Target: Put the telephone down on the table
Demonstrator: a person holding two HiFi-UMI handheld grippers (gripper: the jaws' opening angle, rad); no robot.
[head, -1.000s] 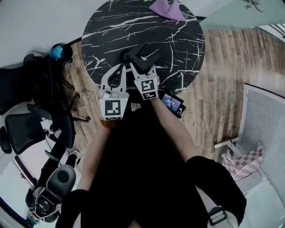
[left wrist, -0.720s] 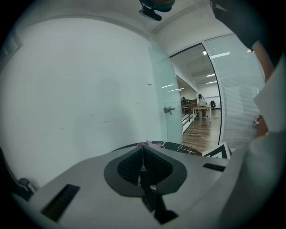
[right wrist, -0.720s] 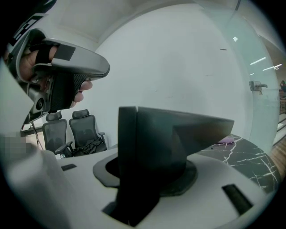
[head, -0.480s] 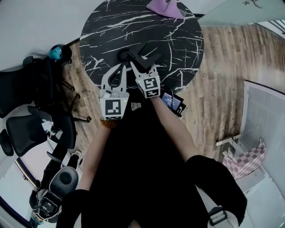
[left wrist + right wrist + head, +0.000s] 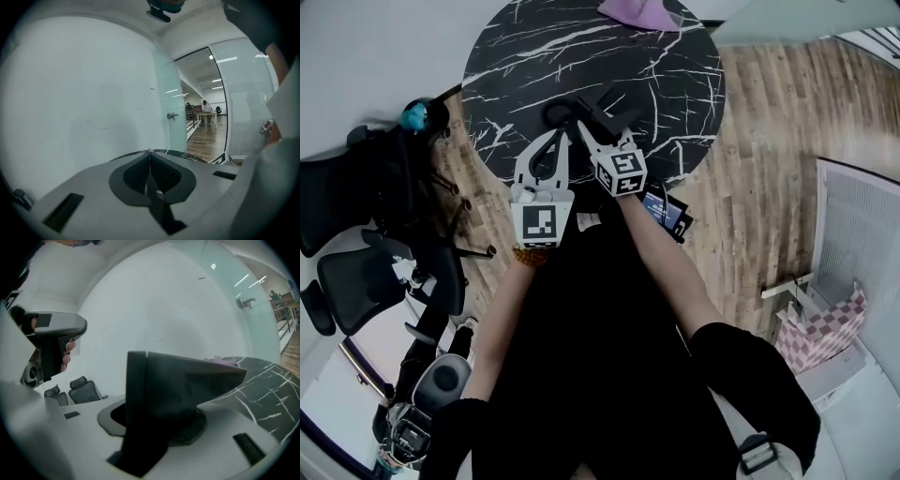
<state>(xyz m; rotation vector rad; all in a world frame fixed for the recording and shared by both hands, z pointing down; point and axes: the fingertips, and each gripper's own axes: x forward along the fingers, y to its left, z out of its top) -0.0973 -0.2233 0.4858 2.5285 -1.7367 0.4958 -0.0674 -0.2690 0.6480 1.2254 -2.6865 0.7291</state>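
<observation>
1. round black marble table [image 5: 581, 47]; open wood floor [image 5: 769, 122] on its right, office chairs [image 5: 356, 272] crowd the left.
2. right gripper [image 5: 598, 129] pinches the black telephone [image 5: 607, 105] over the table's near half.
3. left gripper [image 5: 150, 168] just beside it, tongs pressed together, empty.
4. purple cloth [image 5: 637, 11] at the far rim.

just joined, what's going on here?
A person works two handheld grippers at a round black marble table. The right claw is clamped on the black telephone, holding it over the near part of the table; it is not yet released. The left claw is shut and empty beside it.
</observation>
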